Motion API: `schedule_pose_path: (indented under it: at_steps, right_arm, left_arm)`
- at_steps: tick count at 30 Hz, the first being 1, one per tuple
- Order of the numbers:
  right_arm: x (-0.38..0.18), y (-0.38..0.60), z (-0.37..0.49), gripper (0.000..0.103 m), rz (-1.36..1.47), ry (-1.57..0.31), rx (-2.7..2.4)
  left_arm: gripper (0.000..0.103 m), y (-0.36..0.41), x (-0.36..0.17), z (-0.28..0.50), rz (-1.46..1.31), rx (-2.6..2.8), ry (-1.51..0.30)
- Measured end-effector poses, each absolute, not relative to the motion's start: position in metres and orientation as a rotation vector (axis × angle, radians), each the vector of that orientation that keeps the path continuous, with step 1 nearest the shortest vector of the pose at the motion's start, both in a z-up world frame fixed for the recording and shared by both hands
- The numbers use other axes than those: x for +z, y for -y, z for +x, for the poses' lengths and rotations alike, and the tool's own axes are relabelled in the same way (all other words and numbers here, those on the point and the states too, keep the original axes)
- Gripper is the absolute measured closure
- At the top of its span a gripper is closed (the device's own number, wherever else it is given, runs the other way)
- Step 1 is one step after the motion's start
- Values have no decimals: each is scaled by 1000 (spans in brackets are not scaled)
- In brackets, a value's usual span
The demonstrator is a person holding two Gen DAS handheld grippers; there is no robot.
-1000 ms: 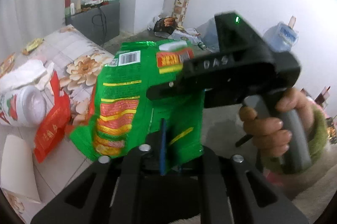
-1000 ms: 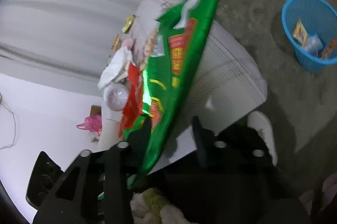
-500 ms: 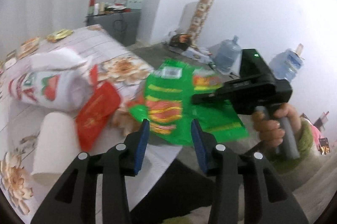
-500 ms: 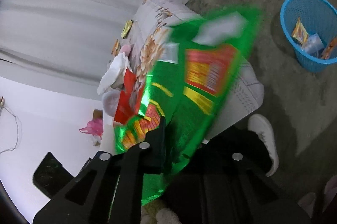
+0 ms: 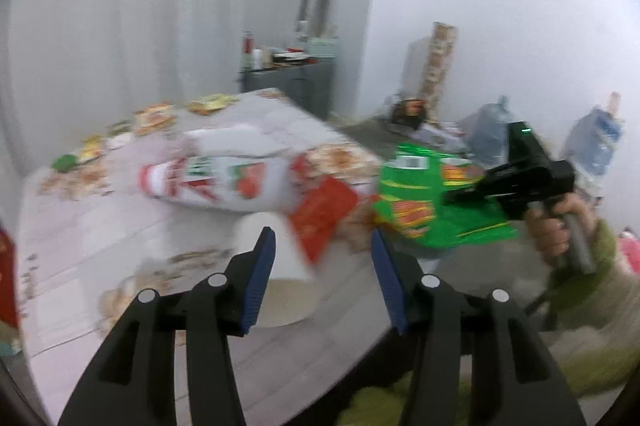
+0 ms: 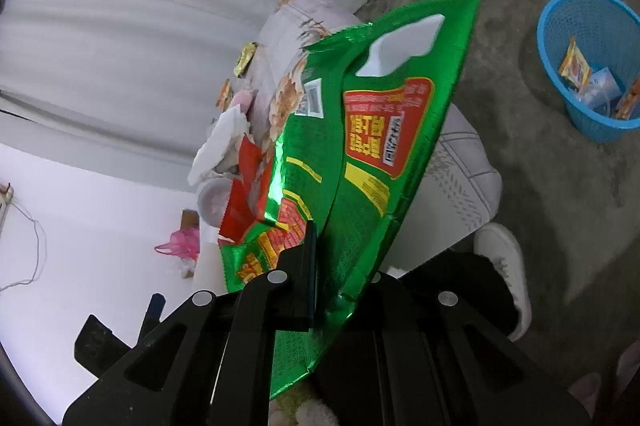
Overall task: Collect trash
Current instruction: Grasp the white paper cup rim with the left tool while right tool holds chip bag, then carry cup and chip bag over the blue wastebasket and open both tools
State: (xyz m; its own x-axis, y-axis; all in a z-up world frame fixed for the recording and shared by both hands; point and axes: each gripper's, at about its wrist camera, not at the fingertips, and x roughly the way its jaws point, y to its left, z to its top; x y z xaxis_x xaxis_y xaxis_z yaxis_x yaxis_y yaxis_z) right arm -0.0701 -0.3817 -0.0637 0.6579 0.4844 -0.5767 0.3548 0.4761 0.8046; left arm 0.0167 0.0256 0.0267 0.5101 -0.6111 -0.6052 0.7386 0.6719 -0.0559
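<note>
At the far left of the left wrist view, small snack packets (image 5: 152,113) lie scattered on the flower-patterned table (image 5: 80,226), and a sliver of something red shows at the picture's edge, too cut off to name. Further right a white bag with red strawberry print (image 5: 224,181) lies on its side, touching a red packet (image 5: 324,218) that leans over a white paper roll (image 5: 280,266). The left gripper (image 5: 322,266) hangs over the table's near edge with its blue-padded jaws parted and opening wider; nothing is between them, though the roll and the red packet sit just beyond the tips. Right of the table's corner, the green snack bag (image 5: 424,201) hangs in the air, pinched by the right gripper (image 5: 460,193), which a hand (image 5: 556,230) in a green sleeve grips by the handle. Motion blur softens this whole view, so the water jugs (image 5: 492,129) by the far wall are probably what they seem, but only probably. In the right wrist view the green snack bag (image 6: 360,165) fills the middle, clamped tight between the closed jaws of the right gripper (image 6: 316,278). Behind it the table (image 6: 460,177) carries crumpled white paper (image 6: 224,133) and a red wrapper (image 6: 244,185). At the far right a blue basket (image 6: 560,37) stands on the grey floor (image 6: 540,205), well apart from the bag, with a few wrappers inside.
</note>
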Motion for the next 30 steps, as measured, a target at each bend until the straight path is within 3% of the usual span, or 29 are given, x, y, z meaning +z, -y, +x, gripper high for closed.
schedule_pose_path:
  at_steps: [10, 17, 20, 30]
  right_arm:
    - [-60, 379, -70, 96, 1118, -904, 76]
    - [-61, 378, -71, 96, 1146, -894, 79]
    - [-58, 378, -74, 98, 1152, -875, 84]
    - [-36, 379, -86, 103, 1130, -802, 107]
  left_arm:
    - [57, -37, -7, 31, 302, -683, -642]
    - [94, -25, -22, 42, 271, -684, -659]
    - [101, -26, -18, 38, 260, -702, -638]
    - [101, -39, 7, 24, 218, -697, -552]
